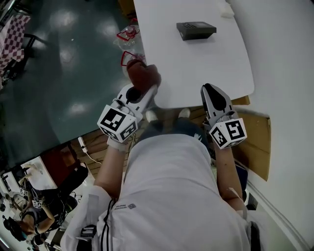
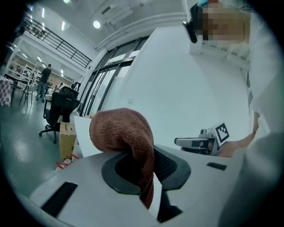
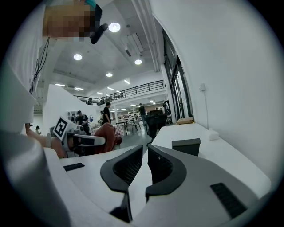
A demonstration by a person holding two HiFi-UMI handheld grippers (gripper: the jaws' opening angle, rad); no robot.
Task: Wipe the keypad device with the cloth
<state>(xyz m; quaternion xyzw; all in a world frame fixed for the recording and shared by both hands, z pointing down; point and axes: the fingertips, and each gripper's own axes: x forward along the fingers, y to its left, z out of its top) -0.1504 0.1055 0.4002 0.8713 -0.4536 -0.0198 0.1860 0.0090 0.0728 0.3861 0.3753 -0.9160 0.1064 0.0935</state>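
Note:
The dark keypad device lies on the far part of the white table; in the right gripper view it shows as a dark box ahead of the jaws. My left gripper hangs at the table's near left corner, shut on a bunched brown cloth. The cloth bulges above the left gripper and drapes down between its pads. My right gripper is over the table's near edge, shut with nothing in it. In its own view the right gripper has its pads almost touching.
A small white object lies at the table's far edge near the wall. Red-trimmed clutter sits on the dark floor left of the table. A cardboard sheet is under the table's right side. An office chair stands further off.

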